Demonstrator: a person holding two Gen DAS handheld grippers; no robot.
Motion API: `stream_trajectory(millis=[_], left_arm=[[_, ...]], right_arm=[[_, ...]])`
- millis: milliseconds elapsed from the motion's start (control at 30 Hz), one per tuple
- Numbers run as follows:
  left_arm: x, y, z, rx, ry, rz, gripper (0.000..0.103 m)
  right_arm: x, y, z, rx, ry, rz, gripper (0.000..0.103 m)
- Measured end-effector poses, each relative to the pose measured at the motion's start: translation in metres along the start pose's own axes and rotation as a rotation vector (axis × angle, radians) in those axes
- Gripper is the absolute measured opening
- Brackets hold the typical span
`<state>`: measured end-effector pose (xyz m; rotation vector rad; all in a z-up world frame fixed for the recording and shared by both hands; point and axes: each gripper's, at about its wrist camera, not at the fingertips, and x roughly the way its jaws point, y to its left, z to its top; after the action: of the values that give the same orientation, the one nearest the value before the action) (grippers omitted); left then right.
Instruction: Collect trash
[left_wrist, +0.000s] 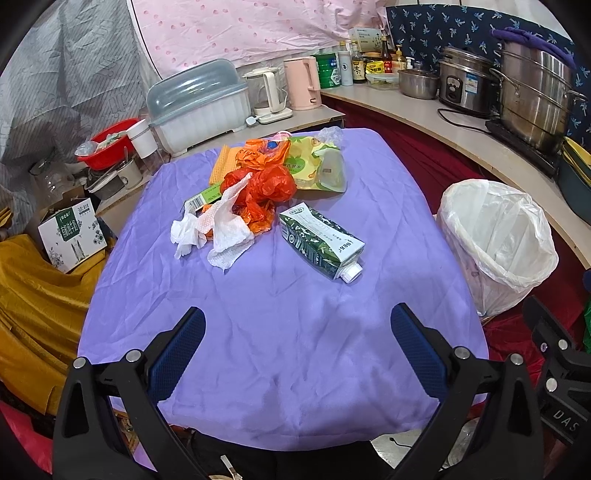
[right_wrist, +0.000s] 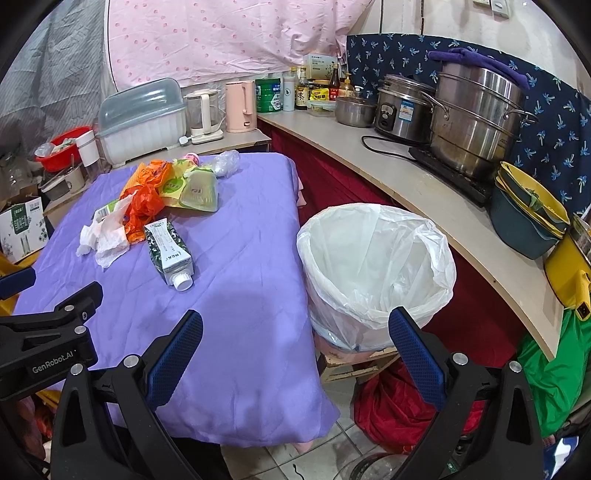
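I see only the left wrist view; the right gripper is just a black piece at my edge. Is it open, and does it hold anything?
Observer: The right gripper is open and holds nothing.
Operator: Is trash already inside the bin?
Observer: None shows; the white-lined trash bin looks empty.
Operator: What does the bin stand on?
Observer: On a worn low board, above the tiled floor.

Our left gripper (left_wrist: 297, 325) level and forward, jaws spread wide, empty, our right gripper (right_wrist: 295, 326) alongside, likewise spread, empty
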<state>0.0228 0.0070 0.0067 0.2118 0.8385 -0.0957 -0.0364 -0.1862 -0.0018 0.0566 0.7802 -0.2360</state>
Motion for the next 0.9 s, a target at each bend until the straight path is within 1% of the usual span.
stream_trajectory(millis=[267, 467, 633, 900], left_arm=[[0.011, 0.007, 0.003, -0.017, 0.019, -0.017, 0.096], [0.022, 0.019, 0.008, -0.045, 0.032, -0.028, 0.096], [0.038, 0.042, 0.016, -0.083, 0.05, -0.015, 0.096], [0.07, 0.082, 0.025, -0.133, 0.077, 0.02, 0.096]], right_arm=[[0.009, 0.006, 0.006, -0.003, 0.016, -0.009, 0.096], [0.02, 0.014, 0.011, -0.001, 0.012, -0.006, 0.096], [0.037, 0.027, 0.019, 0.002, 0.023, 0.016, 0.096], [0.068, 0.067, 0.03, -0.039, 0.033, 0.072, 0.096]])
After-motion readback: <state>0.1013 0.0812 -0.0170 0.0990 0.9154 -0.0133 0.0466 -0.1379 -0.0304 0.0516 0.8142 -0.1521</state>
